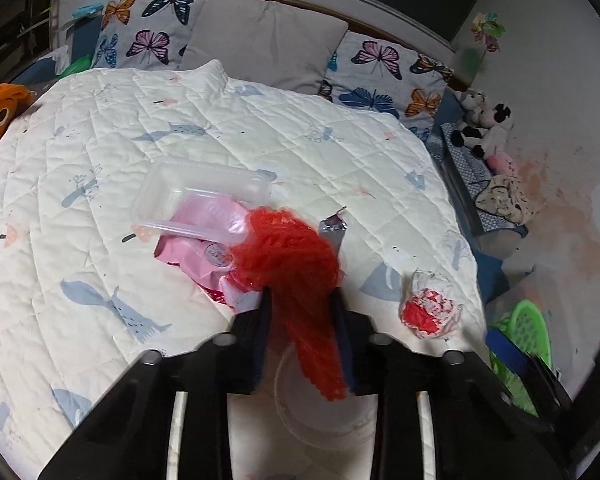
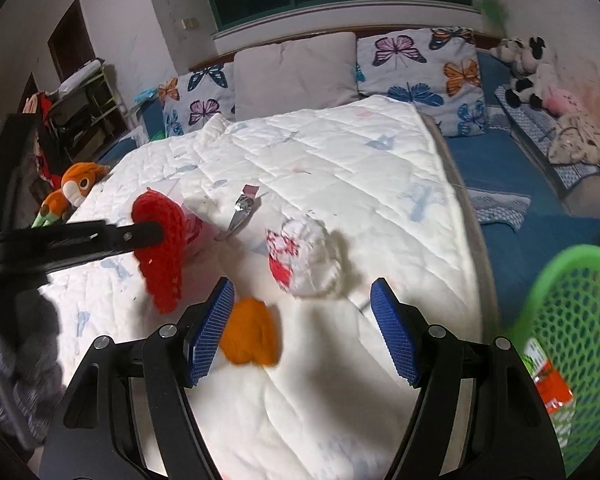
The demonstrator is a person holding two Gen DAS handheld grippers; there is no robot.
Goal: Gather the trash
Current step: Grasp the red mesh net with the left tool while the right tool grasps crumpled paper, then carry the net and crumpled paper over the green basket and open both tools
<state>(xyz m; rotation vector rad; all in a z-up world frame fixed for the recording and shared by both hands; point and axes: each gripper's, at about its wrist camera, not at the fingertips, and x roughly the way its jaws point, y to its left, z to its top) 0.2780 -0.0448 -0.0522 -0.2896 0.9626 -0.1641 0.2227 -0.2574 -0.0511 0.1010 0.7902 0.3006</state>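
Observation:
My left gripper (image 1: pixel 302 296) is shut on a red mesh net (image 1: pixel 288 256) and holds it above the quilted bed cover; it shows in the right wrist view (image 2: pixel 162 234) with the net (image 2: pixel 160 248) hanging from it. Behind it lie a clear plastic tray (image 1: pixel 196 196), a pink wrapper (image 1: pixel 200 248) and a silver foil wrapper (image 1: pixel 334 230). A crumpled red-and-white wrapper (image 1: pixel 428 308) lies to the right, also seen ahead of my right gripper (image 2: pixel 304 260). My right gripper (image 2: pixel 302 312) is open and empty, with an orange piece (image 2: pixel 250 338) by its left finger.
A green mesh basket (image 2: pixel 572 312) with wrappers inside stands off the bed's right edge, also in the left wrist view (image 1: pixel 524 332). Butterfly pillows (image 2: pixel 424 76) and a grey pillow (image 2: pixel 296 74) line the headboard. An orange plush toy (image 2: pixel 76 186) lies at the left, cow plushes (image 2: pixel 528 68) at the right.

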